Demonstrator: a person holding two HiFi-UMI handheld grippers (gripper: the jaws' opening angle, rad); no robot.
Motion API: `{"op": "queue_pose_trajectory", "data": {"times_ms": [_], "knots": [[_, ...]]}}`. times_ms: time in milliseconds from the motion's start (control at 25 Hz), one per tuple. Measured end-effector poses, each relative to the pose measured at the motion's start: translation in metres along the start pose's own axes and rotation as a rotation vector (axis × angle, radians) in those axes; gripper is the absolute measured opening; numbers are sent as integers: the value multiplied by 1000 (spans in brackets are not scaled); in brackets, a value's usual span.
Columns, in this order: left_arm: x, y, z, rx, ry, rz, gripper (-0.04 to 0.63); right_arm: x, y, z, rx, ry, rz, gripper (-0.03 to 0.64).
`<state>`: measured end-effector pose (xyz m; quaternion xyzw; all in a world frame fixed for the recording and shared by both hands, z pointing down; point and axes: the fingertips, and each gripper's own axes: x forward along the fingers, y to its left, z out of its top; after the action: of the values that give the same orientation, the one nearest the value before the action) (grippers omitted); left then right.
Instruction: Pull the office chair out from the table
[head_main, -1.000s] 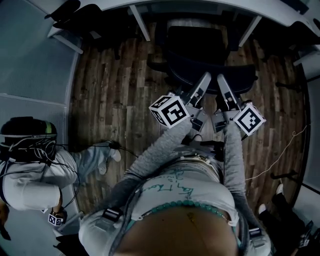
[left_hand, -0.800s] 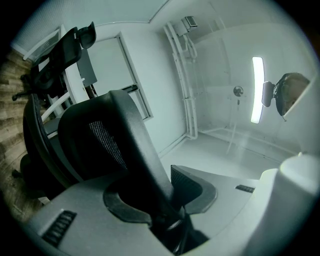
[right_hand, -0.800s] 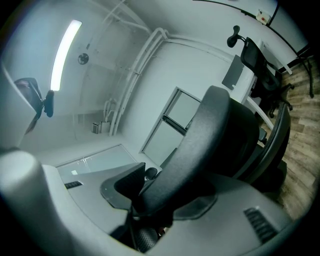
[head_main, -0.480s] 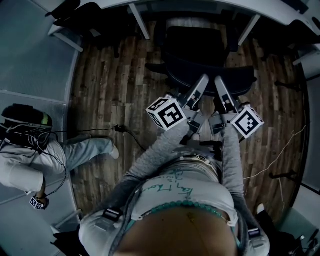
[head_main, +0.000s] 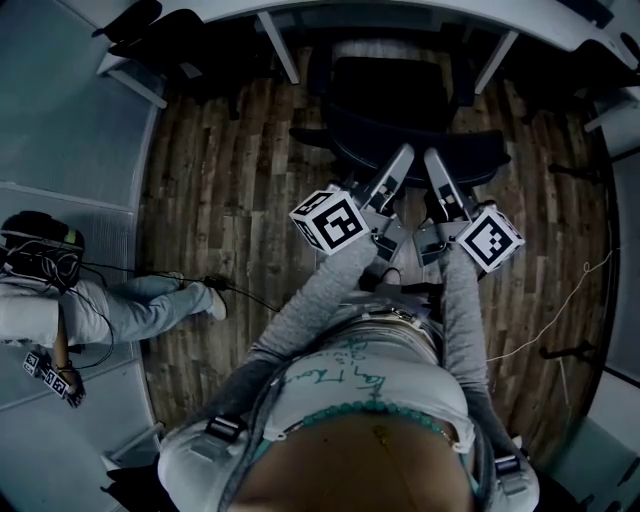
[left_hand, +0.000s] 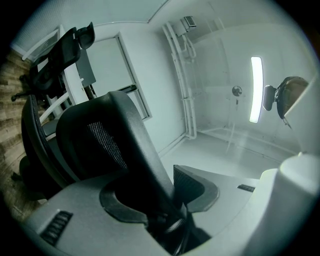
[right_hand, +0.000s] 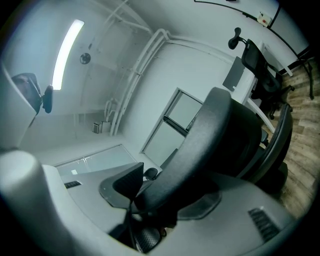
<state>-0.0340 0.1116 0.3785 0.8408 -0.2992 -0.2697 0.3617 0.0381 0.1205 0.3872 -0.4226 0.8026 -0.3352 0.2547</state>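
A person stands on a wood-plank floor (head_main: 220, 170) facing a black office chair (head_main: 395, 95), which sits just in front of a white table (head_main: 420, 8) with its seat pointing toward the table and its mesh backrest (head_main: 480, 150) nearest the person. The left gripper (head_main: 398, 165) and right gripper (head_main: 437, 165) reach forward side by side, each straddling the backrest's top rim (left_hand: 142, 150). Both sets of jaws have just been opening. The rim runs between the pads (left_hand: 197, 185), which seem slack around it rather than pinching it. The seat's far edge appears close to the table edge, so the chair looks only slightly clear of the table at most. This reads either as a loosened hold partway through the pull or as letting go. If the chair needs to come further out, the next move calls for closing both grippers firmly on the rim again and drawing it straight back, level, so the casters roll without the chair twisting. Otherwise the jaws need to come off the rim without snagging the mesh.
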Motion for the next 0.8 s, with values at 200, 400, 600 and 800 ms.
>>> {"op": "queue_pose_trajectory", "data": {"times_ms": [200, 400, 600, 800], "knots": [[-4, -1, 0, 50, 4, 26, 195, -8, 0, 0, -13, 3, -6, 206], [-8, -1, 0, 59, 6, 39, 202, -13, 3, -1, -9, 12, 4, 206], [-16, -1, 1, 64, 13, 51, 206, -16, 2, -4, 1, 28, 0, 207], [-24, 0, -1, 61, 22, 61, 210, -22, 3, -8, 7, 34, -2, 210]]}}
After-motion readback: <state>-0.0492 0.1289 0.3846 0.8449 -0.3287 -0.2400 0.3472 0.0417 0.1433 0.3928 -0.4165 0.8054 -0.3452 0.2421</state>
